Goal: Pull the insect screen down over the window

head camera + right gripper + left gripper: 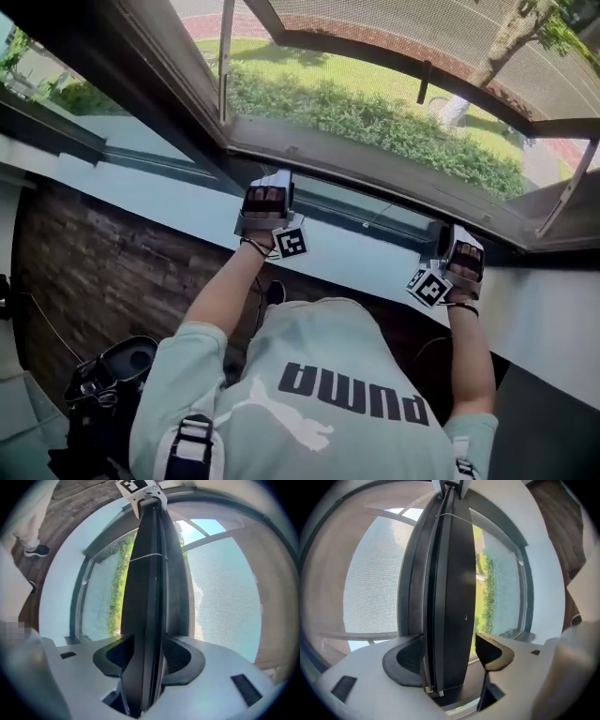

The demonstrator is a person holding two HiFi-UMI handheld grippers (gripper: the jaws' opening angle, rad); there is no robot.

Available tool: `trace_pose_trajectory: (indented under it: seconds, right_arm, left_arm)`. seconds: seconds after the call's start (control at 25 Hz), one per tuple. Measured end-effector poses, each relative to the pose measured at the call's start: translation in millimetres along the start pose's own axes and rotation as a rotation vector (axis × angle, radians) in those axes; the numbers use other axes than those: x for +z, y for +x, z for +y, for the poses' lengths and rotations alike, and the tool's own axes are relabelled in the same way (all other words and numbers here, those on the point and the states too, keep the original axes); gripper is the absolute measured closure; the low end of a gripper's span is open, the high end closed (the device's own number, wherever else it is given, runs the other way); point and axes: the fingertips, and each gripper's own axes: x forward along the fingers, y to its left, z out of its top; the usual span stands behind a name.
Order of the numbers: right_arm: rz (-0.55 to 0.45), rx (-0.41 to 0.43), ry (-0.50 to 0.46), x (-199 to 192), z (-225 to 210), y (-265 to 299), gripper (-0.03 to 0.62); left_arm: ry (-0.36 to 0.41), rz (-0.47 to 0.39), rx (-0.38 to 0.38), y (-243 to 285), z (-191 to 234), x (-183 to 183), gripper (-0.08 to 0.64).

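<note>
The insect screen's dark bottom bar [367, 212] runs along the window's lower frame, with its mesh [422, 28] stretching away above. My left gripper [271, 180] straddles the bar [450, 597]; one jaw lies against it and the other stands just off its glass-side face, so the left gripper [447, 651] is open around it. Further right, my right gripper [459, 246] holds the same bar [150, 588], and the right gripper [149, 660] has both jaws snug against its sides. Mesh [225, 588] fills one side of each gripper view and glass the other.
A white sill [375, 267] lies just under the bar. The window sash hangs open outward on metal stays [225, 66]. A hedge [375, 122] and lawn are outside. Below the sill are a brick wall [112, 272] and a parked scooter [112, 375].
</note>
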Motion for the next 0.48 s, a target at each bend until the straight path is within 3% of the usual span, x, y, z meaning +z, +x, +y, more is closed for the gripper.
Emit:
trace_pose_trajectory:
  seconds: [0.08, 0.16, 0.28, 0.36, 0.48]
  right_arm:
    - [-0.015, 0.137, -0.011, -0.6, 0.5, -6.1, 0.396]
    - [-0.029, 0.21, -0.044, -1.8, 0.3, -8.6, 0.414]
    - [-0.021, 0.199, -0.064, -1.3, 0.4, -6.8, 0.414]
    - [-0.007, 0.2, -0.064, -1.9, 5.4, -8.6, 0.414]
    - [0.018, 0.182, -0.076, -4.6, 20.7, -7.0, 0.4]
  left_arm:
    - [0.028, -0.033, -0.04, -4.8, 2.5, -0.7, 0.215]
    - [0.038, -0.056, -0.063, -5.6, 5.0, 0.0, 0.219]
    - [0.013, -0.053, -0.081, -5.1, 1.9, 2.4, 0.222]
    - [0.001, -0.038, -0.089, -6.7, 1.7, 2.9, 0.285]
    - [0.001, -0.051, -0.074, -6.5, -6.4, 3.1, 0.316]
